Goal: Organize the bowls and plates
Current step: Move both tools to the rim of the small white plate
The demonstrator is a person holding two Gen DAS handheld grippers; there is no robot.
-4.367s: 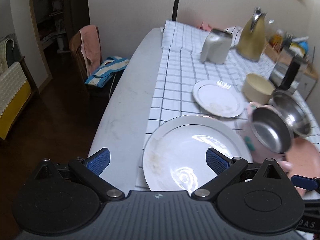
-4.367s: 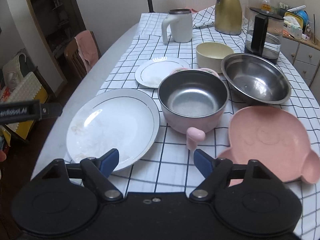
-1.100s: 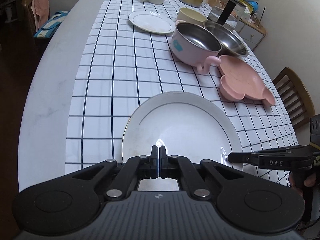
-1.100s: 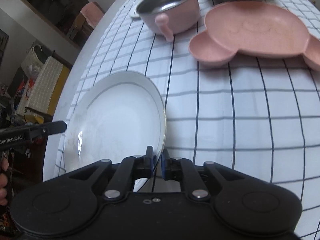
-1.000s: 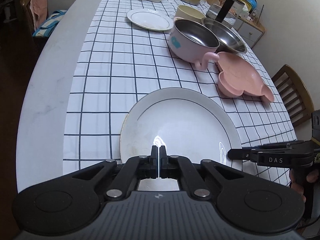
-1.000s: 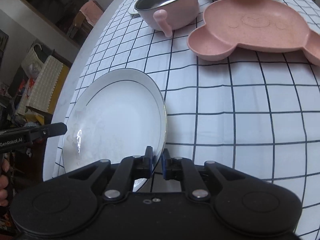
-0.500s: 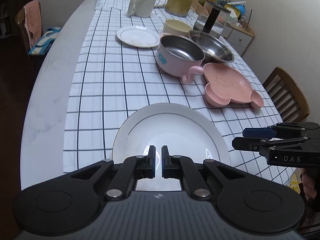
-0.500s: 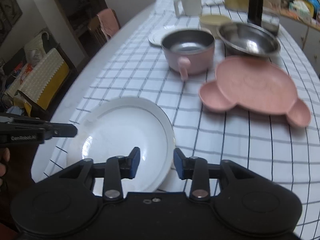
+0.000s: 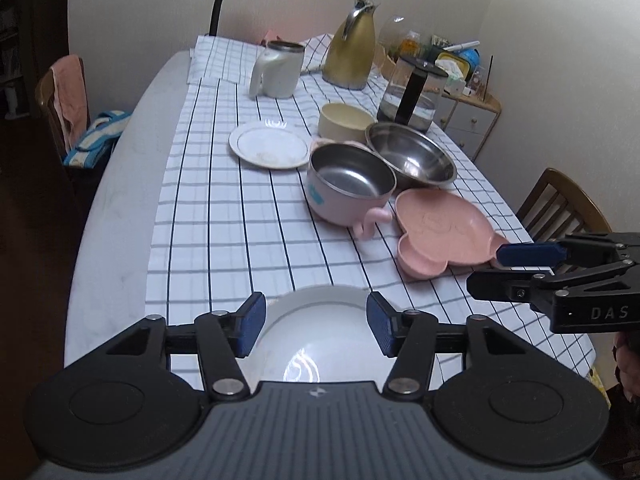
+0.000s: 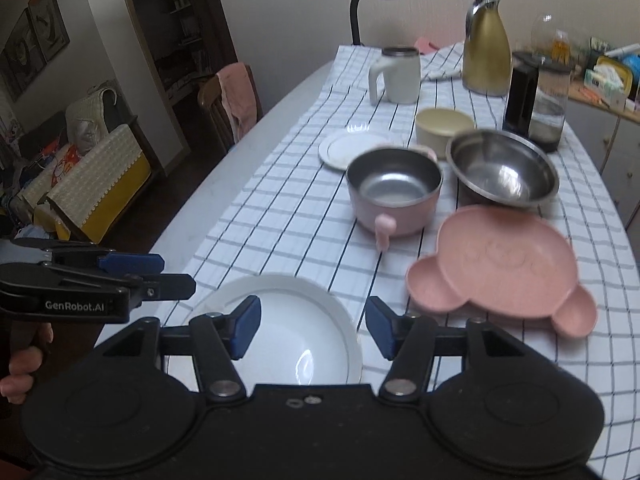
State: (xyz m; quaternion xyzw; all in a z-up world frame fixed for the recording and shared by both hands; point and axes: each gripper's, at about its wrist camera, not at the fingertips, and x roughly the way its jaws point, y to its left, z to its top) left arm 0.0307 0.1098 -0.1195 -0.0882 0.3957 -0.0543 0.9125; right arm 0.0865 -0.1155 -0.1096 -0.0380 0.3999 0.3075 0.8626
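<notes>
The large white plate [image 9: 316,344] [image 10: 296,340] lies flat on the checked cloth at the near end of the table. My left gripper [image 9: 315,320] hovers above it, jaws opening, pads clear of the rim. My right gripper [image 10: 313,326] also hangs over the plate, jaws opening, gripping nothing. Each sees the other: the right gripper [image 9: 516,270] at the right, the left gripper [image 10: 156,272] at the left. Farther back stand a small white plate [image 9: 269,147], a pink steel-lined bowl [image 9: 348,188], a steel bowl [image 9: 410,156], a cream bowl [image 9: 344,120] and a pink bear-shaped plate [image 9: 440,236].
A white mug [image 9: 278,68], a gold jug [image 9: 352,48] and a glass coffee pot [image 9: 412,96] stand at the far end under a lamp. A wooden chair [image 9: 560,208] sits at the right, another chair with a pink towel [image 9: 64,96] at the left. Bare tabletop [image 9: 116,208] runs along the cloth's left side.
Both grippers were shut on the large white plate's near rim; they have let go, opened and risen. The plate now lies lower in both views.
</notes>
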